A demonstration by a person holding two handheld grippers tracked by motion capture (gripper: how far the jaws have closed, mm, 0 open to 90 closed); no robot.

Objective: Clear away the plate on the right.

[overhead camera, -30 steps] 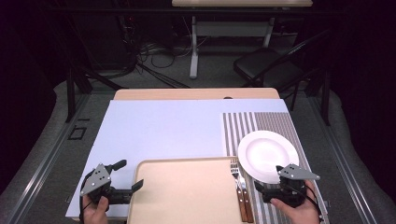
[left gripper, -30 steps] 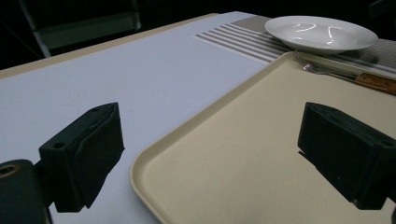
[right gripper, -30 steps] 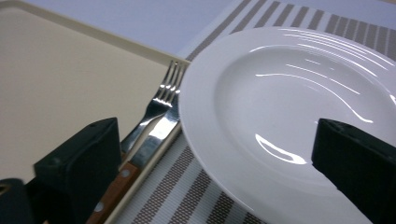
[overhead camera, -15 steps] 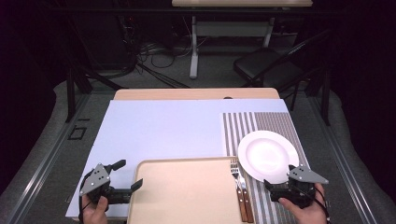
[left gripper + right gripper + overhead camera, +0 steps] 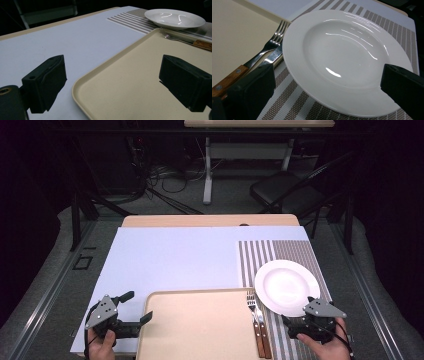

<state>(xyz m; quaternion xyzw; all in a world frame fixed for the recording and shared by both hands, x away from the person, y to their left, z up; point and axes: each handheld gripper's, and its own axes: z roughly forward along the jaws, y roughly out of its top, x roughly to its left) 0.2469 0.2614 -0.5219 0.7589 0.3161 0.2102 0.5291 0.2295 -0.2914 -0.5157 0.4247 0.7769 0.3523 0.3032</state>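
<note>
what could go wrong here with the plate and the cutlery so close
The right tongs are open near the white plate; a grip on its thin rim might slip. The fork and knife lie against the plate's edge, so lifting it could knock them. The left tongs straddle the tray's corner and could nudge it.

A black folding chair [image 5: 295, 195] stands in the upper right of the frame. Tangled cables [image 5: 165, 175] lie on the grey floor [image 5: 45, 270] at upper centre, beside a white table leg [image 5: 207, 170].

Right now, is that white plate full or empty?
Empty: the white plate shows only a bare, glossy bowl with light reflections, sitting on the striped placemat.
</note>
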